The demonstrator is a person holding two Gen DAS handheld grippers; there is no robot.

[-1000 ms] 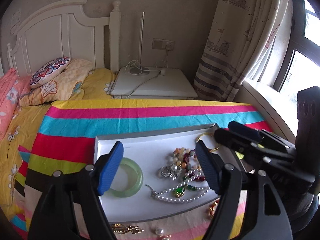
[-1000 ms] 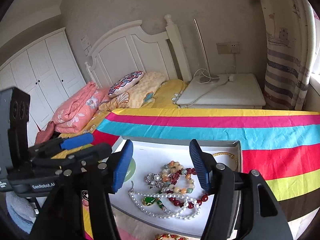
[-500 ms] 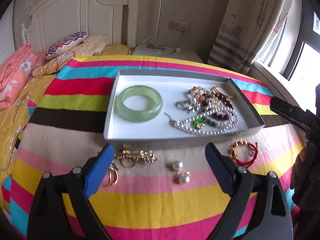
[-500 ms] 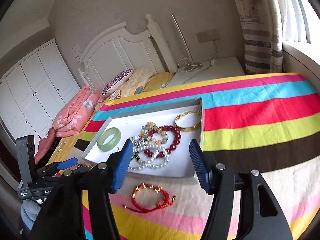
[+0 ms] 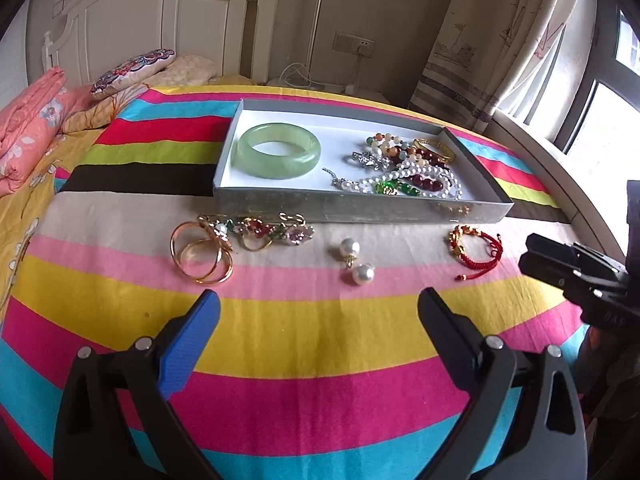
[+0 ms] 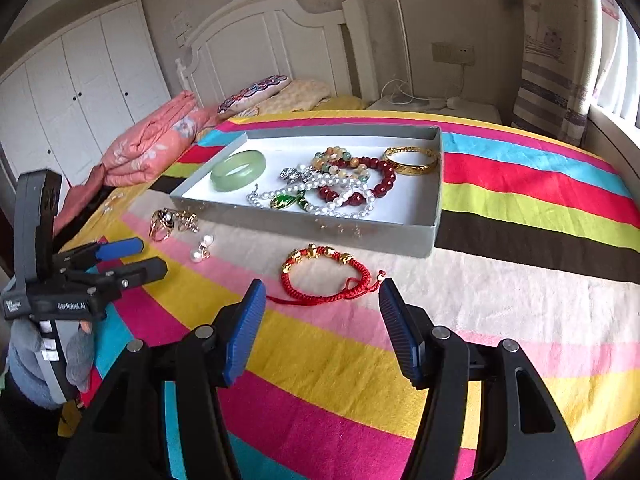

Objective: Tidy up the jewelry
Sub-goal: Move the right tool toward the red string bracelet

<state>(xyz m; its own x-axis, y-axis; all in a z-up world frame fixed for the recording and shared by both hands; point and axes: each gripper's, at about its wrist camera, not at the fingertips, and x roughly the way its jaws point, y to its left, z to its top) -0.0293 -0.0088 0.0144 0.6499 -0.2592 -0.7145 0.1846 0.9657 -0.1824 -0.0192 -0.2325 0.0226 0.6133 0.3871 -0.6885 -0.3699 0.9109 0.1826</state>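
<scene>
A grey tray (image 5: 360,212) (image 6: 304,228) on the striped cloth holds a green jade bangle (image 5: 279,151) (image 6: 238,169), a pearl necklace (image 5: 416,180), bead bracelets (image 6: 356,176) and a gold bangle (image 6: 412,160). In front of the tray lie gold rings (image 5: 200,254), a flowered brooch (image 5: 272,232), two pearl earrings (image 5: 356,260) (image 6: 201,249) and a red cord bracelet (image 5: 476,246) (image 6: 324,276). My left gripper (image 5: 318,312) hangs open, short of the earrings. My right gripper (image 6: 322,304) hangs open just before the red bracelet.
The striped cloth (image 5: 280,340) covers a round table. Behind it is a bed with folded pink bedding (image 6: 156,140), pillows (image 5: 132,68) and a white headboard (image 6: 276,48). A white nightstand (image 6: 432,106), curtain (image 5: 480,40) and window (image 5: 608,120) stand at the right.
Both grippers have drawn back from over the tray toward the near side of the table. The loose pieces in front of the tray have come into view. Both stay open and empty.
</scene>
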